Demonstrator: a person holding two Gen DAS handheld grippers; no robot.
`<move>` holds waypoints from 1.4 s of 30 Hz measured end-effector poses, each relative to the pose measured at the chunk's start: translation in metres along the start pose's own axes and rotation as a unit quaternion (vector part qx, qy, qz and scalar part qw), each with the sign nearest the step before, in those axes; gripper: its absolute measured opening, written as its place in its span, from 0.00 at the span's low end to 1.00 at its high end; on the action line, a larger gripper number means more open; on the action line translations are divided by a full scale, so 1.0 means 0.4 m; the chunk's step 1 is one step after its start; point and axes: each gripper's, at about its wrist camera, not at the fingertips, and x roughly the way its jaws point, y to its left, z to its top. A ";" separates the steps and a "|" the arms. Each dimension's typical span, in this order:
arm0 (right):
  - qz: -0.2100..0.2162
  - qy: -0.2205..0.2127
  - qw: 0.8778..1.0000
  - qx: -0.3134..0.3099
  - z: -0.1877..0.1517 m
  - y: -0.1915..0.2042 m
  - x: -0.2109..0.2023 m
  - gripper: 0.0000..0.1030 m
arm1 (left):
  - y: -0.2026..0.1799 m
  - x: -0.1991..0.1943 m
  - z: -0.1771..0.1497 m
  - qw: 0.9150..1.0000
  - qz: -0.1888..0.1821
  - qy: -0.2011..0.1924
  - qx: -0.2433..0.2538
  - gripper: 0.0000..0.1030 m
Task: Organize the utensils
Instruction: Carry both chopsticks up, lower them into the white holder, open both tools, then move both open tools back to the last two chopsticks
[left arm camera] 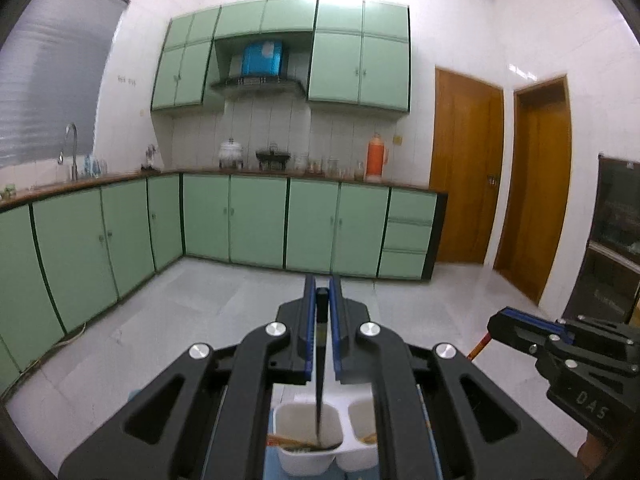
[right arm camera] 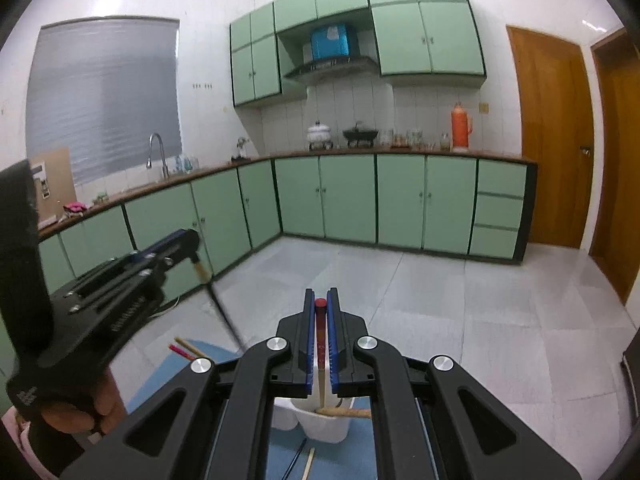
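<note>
The left gripper [left arm camera: 322, 300] is clamped on a black chopstick [left arm camera: 320, 380] — held upright so its tip drops into the white holder's [left arm camera: 304, 464] left cup. The right gripper [right arm camera: 321, 304] pinches a red-tipped chopstick [right arm camera: 321, 360] above the other cup; loose sticks [right arm camera: 186, 350] lie farther off on the blue mat [right arm camera: 168, 376].

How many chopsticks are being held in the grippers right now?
2. A black chopstick hangs from the shut left gripper into the white holder; a red-topped chopstick hangs from the shut right gripper. Others lie loose below, partly hidden.
</note>
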 end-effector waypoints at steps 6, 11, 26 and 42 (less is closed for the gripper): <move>-0.006 0.009 1.000 0.017 -0.030 -0.018 0.007 0.13 | 0.042 -0.007 -0.050 1.000 0.003 0.015 0.006 0.28; -0.027 -0.009 0.999 0.016 -0.063 -0.014 -0.049 0.32 | 0.047 -0.087 -0.063 1.000 0.005 -0.002 0.009 0.46; -0.059 0.053 0.993 0.084 -0.441 0.002 -0.197 0.50 | 0.042 -0.294 -0.353 0.995 0.014 0.095 0.003 0.61; -0.029 0.178 0.981 0.074 -0.669 0.076 -0.131 0.30 | 0.032 -0.296 -0.635 0.973 0.017 0.230 0.016 0.52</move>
